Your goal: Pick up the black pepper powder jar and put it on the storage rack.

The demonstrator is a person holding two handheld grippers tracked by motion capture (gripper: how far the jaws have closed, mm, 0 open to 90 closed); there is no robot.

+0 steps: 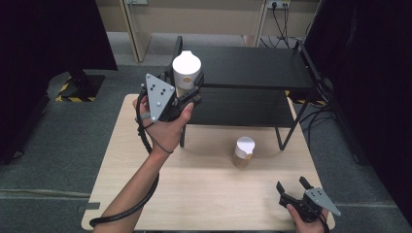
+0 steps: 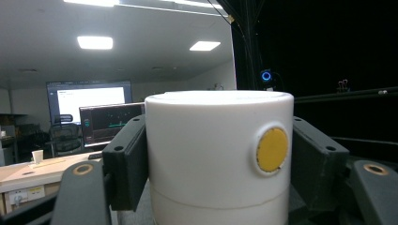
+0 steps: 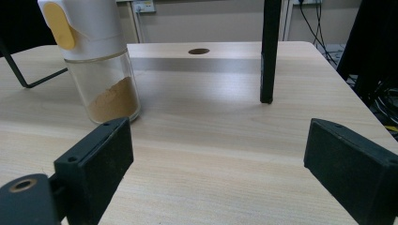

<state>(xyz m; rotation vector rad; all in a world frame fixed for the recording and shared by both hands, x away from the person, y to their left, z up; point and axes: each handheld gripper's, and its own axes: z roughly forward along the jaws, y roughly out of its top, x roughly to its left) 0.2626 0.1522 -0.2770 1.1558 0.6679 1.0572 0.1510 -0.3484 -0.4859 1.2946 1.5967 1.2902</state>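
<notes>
1. The left gripper (image 1: 187,92) is clamping a white-capped spice jar (image 1: 186,69), its jaws pressing on both sides of the white cap (image 2: 218,154); the person's left hand (image 1: 167,127) is holding it raised by the front left corner of the black two-tier rack (image 1: 252,68).
2. In the left gripper view, a round yellow button (image 2: 271,149) is showing on the cap's side; no label or lettering is readable on the jar.
3. The right gripper (image 1: 293,186) is resting spread wide and empty near the near right corner of the light wooden table (image 1: 204,194), held in the person's right hand (image 1: 306,221).
4. A second spice jar (image 1: 243,152) is standing upright on the table in front of the rack, well apart from the right gripper; its glass body is holding brown powder (image 3: 114,99), and its white cap is carrying a yellow tab (image 3: 59,26).
5. A monitor (image 2: 110,123) and a lit screen (image 2: 89,98) are glowing in the room behind; their text is too small to read.
</notes>
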